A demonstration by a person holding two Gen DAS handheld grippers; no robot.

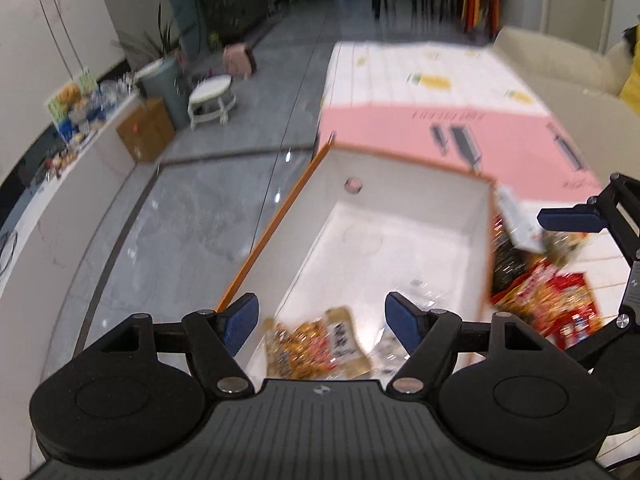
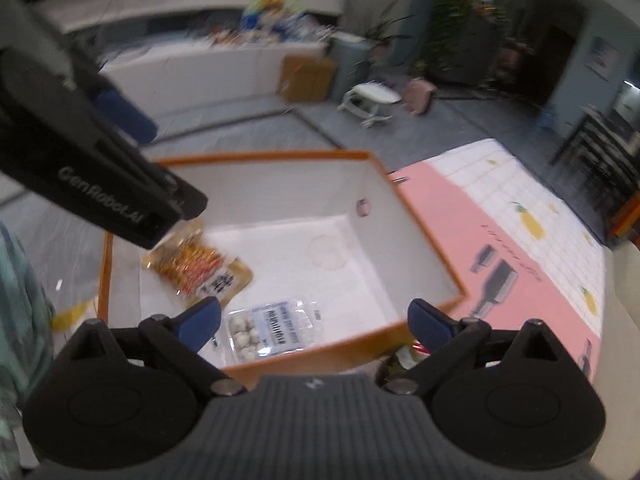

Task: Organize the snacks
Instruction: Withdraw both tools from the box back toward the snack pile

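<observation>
An open box (image 1: 280, 220) with white inner walls and an orange rim stands on the table. Inside lie an orange-and-tan snack pack (image 1: 316, 340) and a clear packet (image 2: 272, 328) of white balls. My left gripper (image 1: 322, 320) hovers open above the box's near end with nothing between its blue pads. My right gripper (image 2: 316, 320) is open too and holds nothing, above the near rim (image 2: 304, 354) with the clear packet below it. The left gripper's black body (image 2: 92, 184) crosses the upper left of the right wrist view. One blue right finger (image 1: 568, 216) shows at the right edge of the left wrist view.
Several red and dark snack packs (image 1: 548, 304) lie on the table right of the box. A pink-and-white tablecloth (image 1: 420, 120) covers the table. A beige sofa (image 1: 560, 64) is beyond it. On the grey floor stand a white stool (image 1: 210, 100) and a cardboard box (image 1: 146, 130).
</observation>
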